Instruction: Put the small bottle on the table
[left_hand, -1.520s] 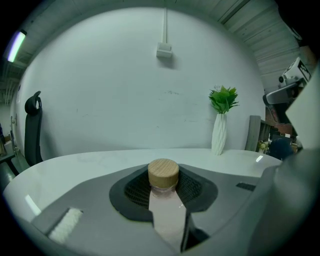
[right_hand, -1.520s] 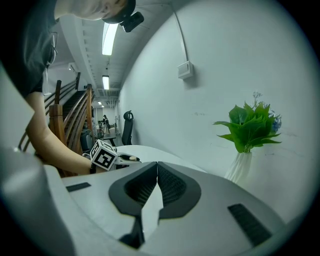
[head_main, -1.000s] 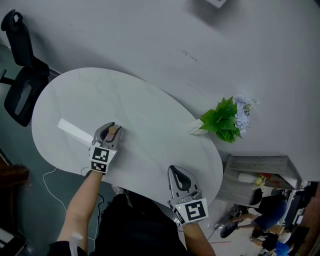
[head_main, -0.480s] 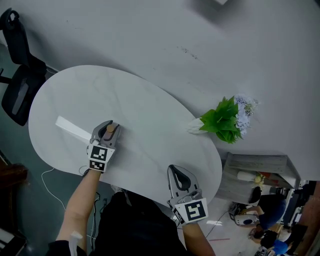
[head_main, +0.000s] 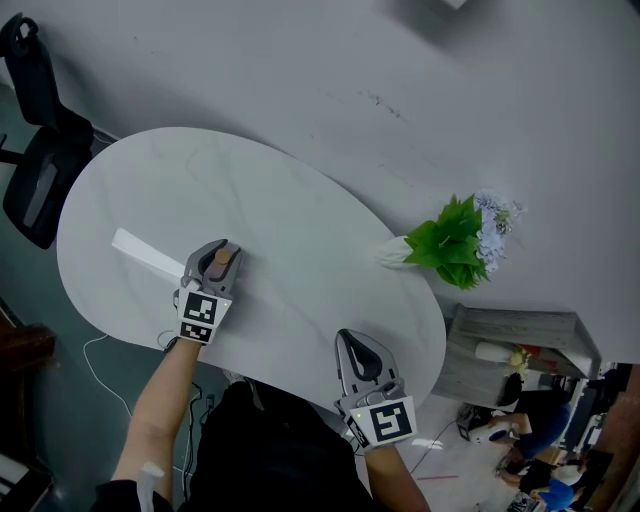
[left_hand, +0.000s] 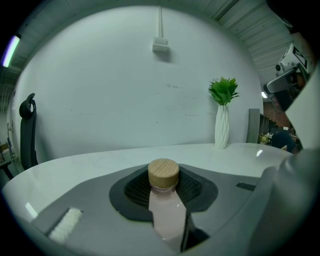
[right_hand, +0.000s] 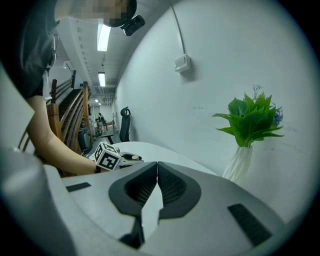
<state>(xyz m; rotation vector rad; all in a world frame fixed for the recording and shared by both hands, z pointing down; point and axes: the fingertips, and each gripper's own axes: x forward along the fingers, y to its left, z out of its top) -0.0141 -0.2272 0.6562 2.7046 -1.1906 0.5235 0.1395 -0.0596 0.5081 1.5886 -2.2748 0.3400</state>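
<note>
The small bottle (left_hand: 166, 210) is being gripped by the left hand-held gripper (head_main: 217, 252), whose jaws are being pressed against the bottle's pale pink body from either side. The bottle is being held upright, with its round wooden cap (left_hand: 163, 173) showing above the dark ribbed pads (left_hand: 134, 192). It is being held over the near left part of the white oval surface (head_main: 300, 220), close to the near edge. Whether its base is touching the surface cannot be told.

The right hand-held gripper (head_main: 352, 345) is being held empty, its jaws closed against each other. It is being held at the near edge of the surface, toward the right end and well apart from the bottle. Both hand-held grippers are being pointed away from the person, toward the far edge, and a bare forearm (head_main: 158, 400) is being shown behind the left one.

A flat white strip (head_main: 140, 252) is lying on the surface just to the left of the left hand-held gripper, angled toward the left edge; its nearer end is being hidden by that gripper. A white vase (head_main: 392, 254) holding green leaves and pale blue flowers is standing at the far right edge, beside the grey wall (head_main: 300, 60). A black chair (head_main: 40, 150) is standing on the floor off the left edge of the surface.
</note>
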